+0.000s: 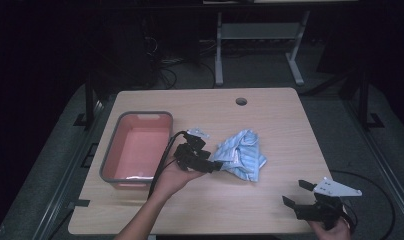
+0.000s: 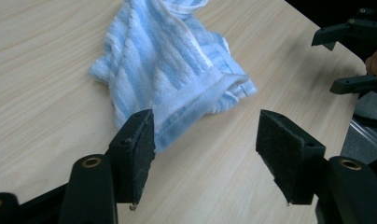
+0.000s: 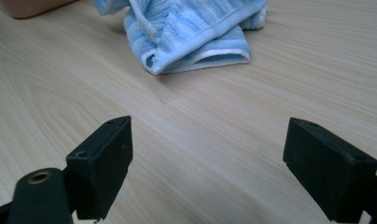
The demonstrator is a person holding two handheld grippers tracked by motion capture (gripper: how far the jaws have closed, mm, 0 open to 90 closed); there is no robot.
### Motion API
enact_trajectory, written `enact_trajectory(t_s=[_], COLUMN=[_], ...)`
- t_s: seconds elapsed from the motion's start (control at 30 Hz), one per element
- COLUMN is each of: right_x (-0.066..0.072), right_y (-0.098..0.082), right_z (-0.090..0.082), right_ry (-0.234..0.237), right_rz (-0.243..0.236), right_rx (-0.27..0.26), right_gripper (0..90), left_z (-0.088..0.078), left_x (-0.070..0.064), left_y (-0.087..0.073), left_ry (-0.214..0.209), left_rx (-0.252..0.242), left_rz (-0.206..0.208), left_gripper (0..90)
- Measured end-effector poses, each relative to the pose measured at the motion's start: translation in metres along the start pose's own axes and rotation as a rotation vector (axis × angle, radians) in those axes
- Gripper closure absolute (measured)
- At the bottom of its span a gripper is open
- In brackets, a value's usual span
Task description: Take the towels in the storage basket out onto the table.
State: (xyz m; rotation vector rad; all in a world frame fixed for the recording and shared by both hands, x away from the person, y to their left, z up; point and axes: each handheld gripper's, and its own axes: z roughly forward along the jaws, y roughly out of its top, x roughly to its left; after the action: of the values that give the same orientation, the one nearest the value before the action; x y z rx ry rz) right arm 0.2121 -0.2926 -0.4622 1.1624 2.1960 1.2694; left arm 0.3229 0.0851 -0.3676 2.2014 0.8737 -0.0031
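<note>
The left gripper (image 2: 205, 135) stands with jaws apart and empty, one pad at the edge of a crumpled blue striped towel (image 2: 170, 65) mid-table. The high view adds a pink tub (image 1: 136, 147) beside it; the right gripper (image 1: 296, 192) gapes wide, well apart.

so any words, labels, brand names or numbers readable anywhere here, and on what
None can be read.
The blue striped towel shows stripes and a white hem, no tag or print.
The pink tub has plain walls.
The wooden table is bare of lettering.
The black pads of the left claw and the right claw carry no marking, and the grey plate on the right claw looks blank from the high view.
</note>
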Motion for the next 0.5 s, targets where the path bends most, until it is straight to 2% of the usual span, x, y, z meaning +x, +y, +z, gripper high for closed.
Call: enact_trajectory(t_s=[0.03, 0.23, 0.37, 0.5], right_x=[0.000, 0.000, 0.001, 0.002], right_y=[0.000, 0.000, 0.000, 0.000], right_z=[0.000, 0.000, 0.001, 0.002], right_ry=[0.000, -0.002, -0.001, -0.002], right_rz=[0.000, 0.001, -0.004, -0.006], right_rx=[0.000, 0.000, 0.004, 0.008], right_gripper=[15.2, 15.2, 15.2, 15.2], left_z=[0.000, -0.002, -0.003, -0.004], left_x=[-0.002, -0.005, -0.008, -0.010], left_y=[-0.001, -0.009, -0.016, -0.021], left_ry=[0.002, 0.005, -0.004, -0.003], left_rx=[-0.004, 0.009, -0.002, 0.005], left_rz=[-0.006, 0.024, 0.012, 0.032], left_gripper=[36.1, 34.0, 32.9, 32.2])
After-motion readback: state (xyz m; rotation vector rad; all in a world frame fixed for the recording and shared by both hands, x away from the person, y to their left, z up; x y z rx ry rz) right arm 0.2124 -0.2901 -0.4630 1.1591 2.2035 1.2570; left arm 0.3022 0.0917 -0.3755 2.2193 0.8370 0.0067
